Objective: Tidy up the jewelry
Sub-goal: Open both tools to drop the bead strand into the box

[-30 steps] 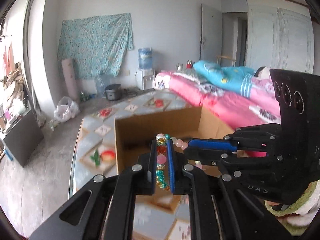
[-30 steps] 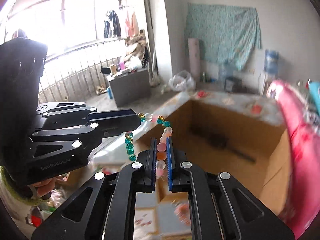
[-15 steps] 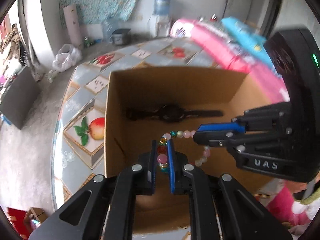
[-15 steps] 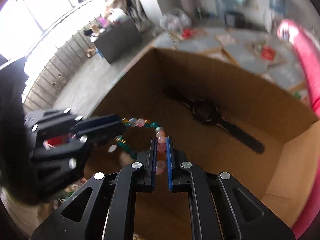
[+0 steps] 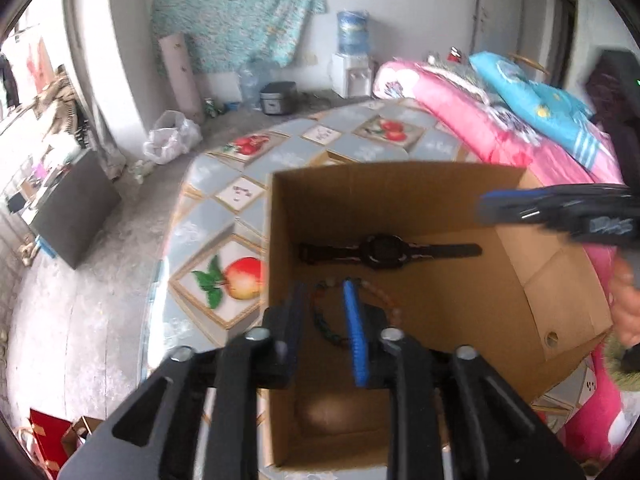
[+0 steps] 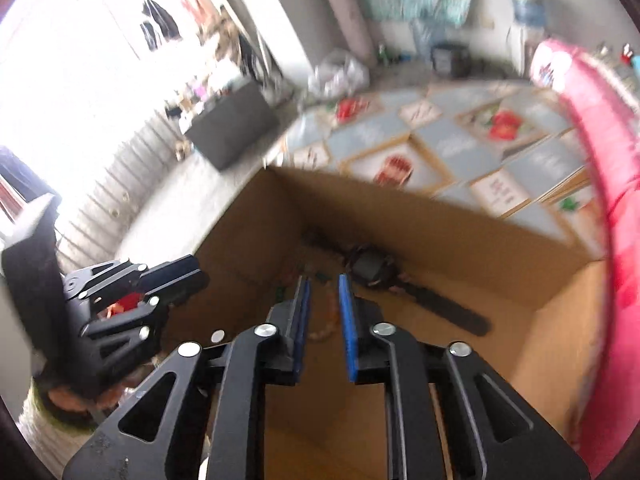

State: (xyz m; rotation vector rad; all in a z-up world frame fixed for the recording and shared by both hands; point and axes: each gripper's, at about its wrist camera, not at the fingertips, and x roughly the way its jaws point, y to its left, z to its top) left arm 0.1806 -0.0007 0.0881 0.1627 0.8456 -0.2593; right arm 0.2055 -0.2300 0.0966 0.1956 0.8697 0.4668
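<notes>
Bedroom, round bench (image 5: 208, 204) with a fruit-print cover, open cardboard box (image 5: 400, 184) on it, pink bed (image 5: 472, 120) to the right. Left gripper (image 5: 325, 300) over the box's near-left part, jaws just been opening, now a narrow gap, pads not pressing anything. Beaded bracelet (image 5: 326, 326) lies loose on the box floor, seen through that gap and spreading out to the right of the blue pad (image 5: 355, 332); blurred. In the right wrist view the right gripper (image 6: 323, 294) is also over the box, jaws just been opening to a narrow gap, nothing clamped; bracelet beads (image 6: 322, 330) show below, between and beyond the pads, blurry. Black wristwatch (image 5: 384, 250) lies flat across the box floor just beyond the bracelet, strap running left-right. Right gripper enters the left view from the right edge, above the box's far-right wall. Left gripper shows at left of the right view, outside the box wall, a hand (image 6: 72, 394) under it. Far: teal cloth (image 5: 240, 12) on the wall, water dispenser (image 5: 352, 56), white bag (image 5: 172, 140) on the floor.
</notes>
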